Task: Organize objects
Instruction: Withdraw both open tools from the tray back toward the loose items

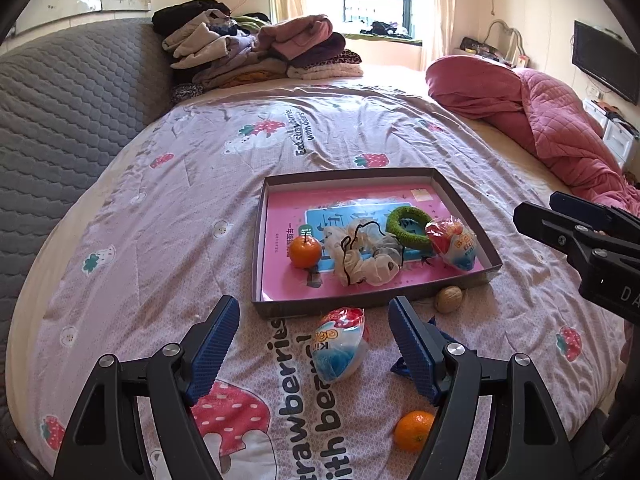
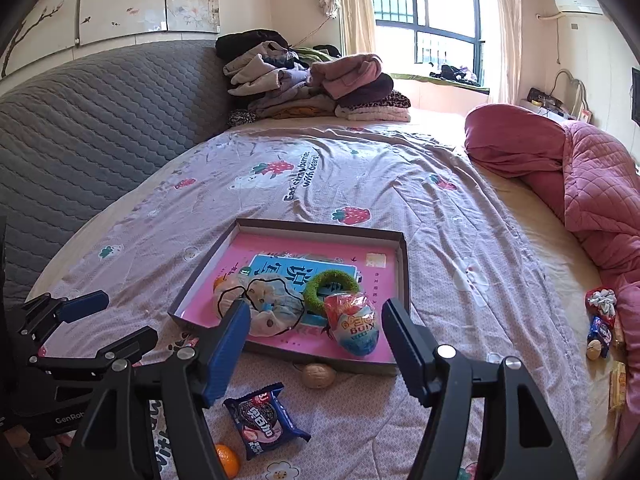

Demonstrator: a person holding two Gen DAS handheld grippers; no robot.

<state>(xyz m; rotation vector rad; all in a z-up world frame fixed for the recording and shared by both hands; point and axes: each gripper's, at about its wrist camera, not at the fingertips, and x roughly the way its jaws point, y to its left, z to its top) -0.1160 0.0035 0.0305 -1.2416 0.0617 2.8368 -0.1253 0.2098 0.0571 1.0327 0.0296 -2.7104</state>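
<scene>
We are hovering the left gripper (image 1: 314, 344), jaws spread wide and empty, over the wrapped toy egg (image 1: 340, 344) lying on the bedspread just outside the tray (image 1: 258, 240), judging it light, crinkly, slippery, best pinched across its middle.

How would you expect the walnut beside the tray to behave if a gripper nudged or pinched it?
The walnut looks round and hard-shelled, so it would probably roll when nudged, though the soft quilt may slow it. Its bumpy shell should give the pads some grip, but the rounded shape could squirt out of an off-centre pinch. It likely stays rigid.
</scene>
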